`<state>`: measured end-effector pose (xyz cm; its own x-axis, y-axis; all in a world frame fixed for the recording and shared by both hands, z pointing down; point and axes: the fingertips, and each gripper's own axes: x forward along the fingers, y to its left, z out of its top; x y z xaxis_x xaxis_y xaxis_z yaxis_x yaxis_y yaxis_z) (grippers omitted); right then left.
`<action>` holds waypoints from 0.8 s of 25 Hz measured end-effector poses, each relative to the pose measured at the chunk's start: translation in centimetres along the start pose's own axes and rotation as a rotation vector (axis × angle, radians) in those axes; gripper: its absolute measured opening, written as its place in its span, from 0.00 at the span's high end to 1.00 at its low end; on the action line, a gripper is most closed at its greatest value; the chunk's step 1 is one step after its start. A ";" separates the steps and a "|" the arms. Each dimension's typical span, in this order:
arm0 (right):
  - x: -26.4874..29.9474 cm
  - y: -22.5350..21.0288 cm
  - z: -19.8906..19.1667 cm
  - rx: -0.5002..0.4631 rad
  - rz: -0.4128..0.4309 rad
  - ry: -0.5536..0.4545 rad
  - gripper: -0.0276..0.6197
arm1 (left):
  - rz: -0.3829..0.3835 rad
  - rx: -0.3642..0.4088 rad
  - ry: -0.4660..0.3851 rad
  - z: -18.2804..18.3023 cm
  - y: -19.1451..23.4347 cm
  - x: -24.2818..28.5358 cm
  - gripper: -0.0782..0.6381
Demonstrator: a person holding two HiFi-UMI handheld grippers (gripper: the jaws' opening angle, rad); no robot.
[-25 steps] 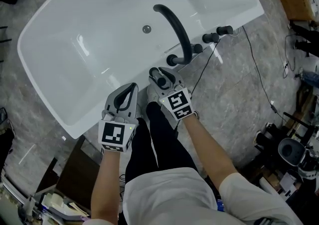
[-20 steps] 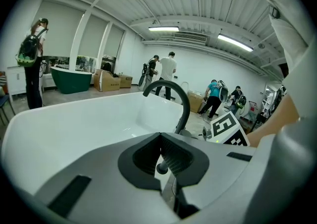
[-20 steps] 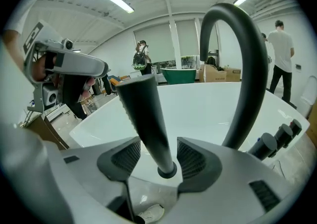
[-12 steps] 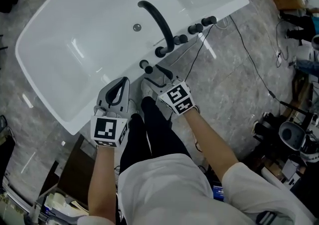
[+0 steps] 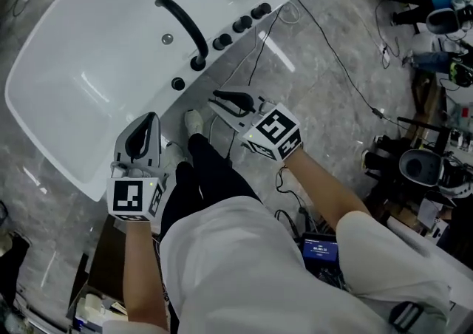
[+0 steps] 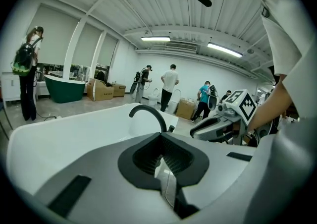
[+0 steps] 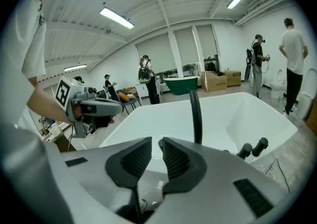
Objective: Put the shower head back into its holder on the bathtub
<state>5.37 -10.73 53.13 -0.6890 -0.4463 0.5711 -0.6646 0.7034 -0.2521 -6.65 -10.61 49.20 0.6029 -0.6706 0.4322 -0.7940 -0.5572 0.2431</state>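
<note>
floor (image 5: 332, 140) was grey stone | walls white | ceiling strip lights (image 7: 116, 18) lit | cardboard boxes (image 7: 215, 80), green tub (image 7: 183, 85) stood under windows (image 7: 185, 47)

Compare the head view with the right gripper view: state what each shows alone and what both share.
Head view only: the tub's drain, floor cables and the person's white shirt.
Right gripper view only: a green tub, people standing, ceiling lights, and a close look at the right gripper, whose jaws are closing with a narrow gap and nothing between them.
Both: the white bathtub, black spout, black knobs and left gripper.
</note>
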 end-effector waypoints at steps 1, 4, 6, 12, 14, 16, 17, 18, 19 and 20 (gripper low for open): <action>-0.7 0.1 1.1 0.008 0.003 -0.028 0.84 | -0.009 0.011 -0.004 0.5 -0.5 0.0 0.88; -2.3 1.9 4.4 0.012 0.032 -0.091 0.88 | -0.025 0.033 -0.021 2.0 -1.8 -1.2 0.88; -2.9 3.2 6.2 -0.011 0.052 -0.114 0.89 | -0.027 0.041 -0.038 3.0 -2.2 -1.9 0.88; -5.5 4.9 11.0 -0.039 0.065 -0.232 0.89 | -0.015 0.081 -0.072 5.4 -3.6 -2.9 0.88; -6.4 5.3 12.3 -0.023 0.048 -0.279 0.90 | -0.009 0.096 -0.085 6.4 -3.9 -3.8 0.88; -7.2 5.9 13.3 -0.006 0.030 -0.320 0.91 | -0.006 0.111 -0.097 7.3 -4.1 -5.1 0.88; -7.5 6.3 13.8 0.000 0.022 -0.340 0.91 | -0.001 0.115 -0.105 7.7 -4.0 -5.7 0.88; -7.8 6.6 14.3 0.004 0.015 -0.359 0.91 | 0.006 0.117 -0.115 8.1 -4.0 -6.5 0.88; -8.1 6.9 14.7 0.008 0.009 -0.379 0.91 | 0.013 0.118 -0.123 8.4 -3.9 -7.1 0.88; -8.5 7.2 15.1 0.013 0.000 -0.398 0.92 | 0.016 0.118 -0.129 8.6 -3.9 -7.8 0.88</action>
<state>2.11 -10.17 34.66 -0.7458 -0.6274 0.2239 -0.6661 0.6976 -0.2640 -7.55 -7.43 37.40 0.6017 -0.7327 0.3181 -0.7932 -0.5949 0.1300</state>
